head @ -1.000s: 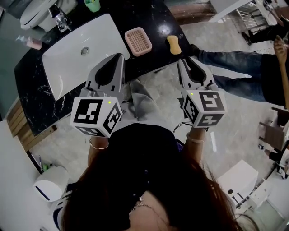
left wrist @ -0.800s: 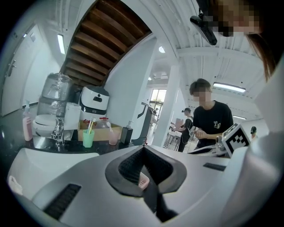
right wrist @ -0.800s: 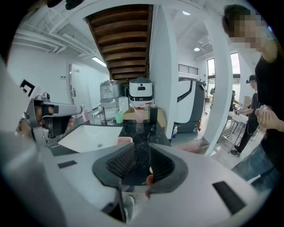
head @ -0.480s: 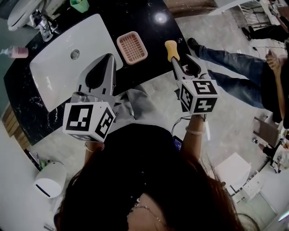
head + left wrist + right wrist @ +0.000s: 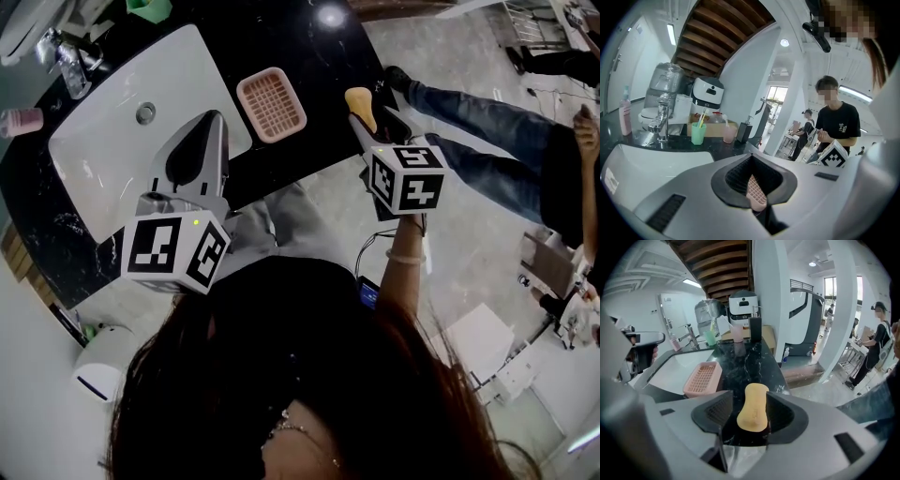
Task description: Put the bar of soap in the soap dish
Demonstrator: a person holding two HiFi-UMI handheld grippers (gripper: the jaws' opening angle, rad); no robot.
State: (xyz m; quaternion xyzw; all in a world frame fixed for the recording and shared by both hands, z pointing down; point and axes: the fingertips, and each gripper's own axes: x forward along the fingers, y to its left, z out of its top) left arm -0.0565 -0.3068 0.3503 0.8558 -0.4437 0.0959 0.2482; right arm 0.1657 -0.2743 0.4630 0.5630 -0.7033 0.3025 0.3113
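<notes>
A: Entry one, largest item first. What carries everything?

B: A black marbled desk (image 5: pixel 309 56). A white sink (image 5: pixel 103 169) is sunk into its left part. A tap (image 5: pixel 660 123) and a green cup (image 5: pixel 698 133) stand behind the sink.

A: State of the left claw?

B: The left claw (image 5: pixel 752 158) is held over the near rim of the sink in the head view. Its tips are together and it grips nothing. The pink grid showing through the hollow of its jaws is the dish lying further off.

A: And the right claw?

B: The right claw (image 5: pixel 750 404) points down at the desk's right end. Its jaws have just been opening and stand wide apart. The soap lies between them, ungripped. One pad is clear of it and the other is just beside it; I cannot tell whether that one touches.

A: Task items, position?

B: The pink slatted soap dish (image 5: pixel 271 103) lies flat on the desk, just beside the sink's right rim. The yellow-orange bar of soap (image 5: pixel 360 99) lies on the bare desk near its right edge, to the right of the dish and apart from it.
</notes>
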